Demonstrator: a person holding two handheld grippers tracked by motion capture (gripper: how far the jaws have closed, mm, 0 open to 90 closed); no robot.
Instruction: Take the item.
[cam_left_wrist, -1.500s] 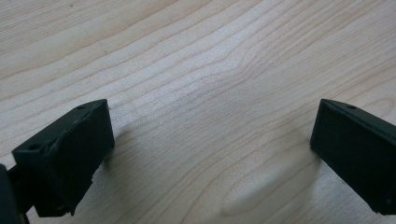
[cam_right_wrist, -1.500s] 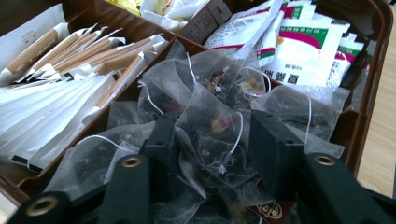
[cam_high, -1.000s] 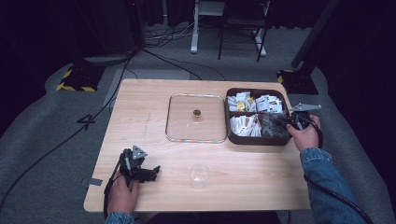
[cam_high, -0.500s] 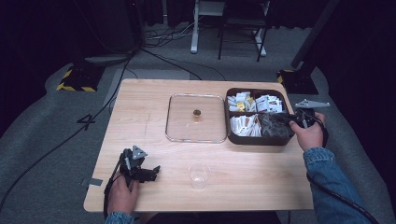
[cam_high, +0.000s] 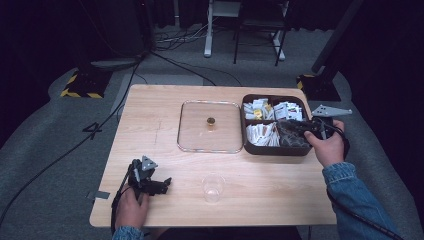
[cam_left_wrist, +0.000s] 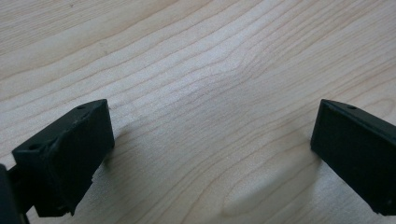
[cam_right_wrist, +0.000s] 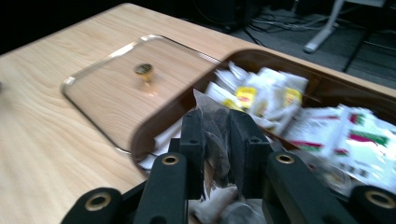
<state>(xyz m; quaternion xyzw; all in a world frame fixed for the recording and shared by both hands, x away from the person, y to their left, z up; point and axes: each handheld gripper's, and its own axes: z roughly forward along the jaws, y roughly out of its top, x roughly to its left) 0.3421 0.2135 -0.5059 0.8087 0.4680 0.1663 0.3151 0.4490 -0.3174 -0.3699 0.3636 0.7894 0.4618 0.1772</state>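
Since a second ago, the right gripper (cam_right_wrist: 215, 140) has drawn back toward the near right corner of the dark box (cam_high: 250, 146), its jaws pinching a grey tea pyramid (cam_right_wrist: 212, 135) just above that compartment, probably to lift it clear. Left gripper (cam_high: 159, 184) rests well left of the box on the table (cam_high: 155, 115), jaws spread.

Grey translucent tea bag (cam_right_wrist: 215, 140) pinched between right gripper (cam_right_wrist: 215, 154) jaws, lifted just above the brown divided box (cam_high: 274, 149) of sachets. Clear plastic cup (cam_high: 213, 187) upright near table's front edge.
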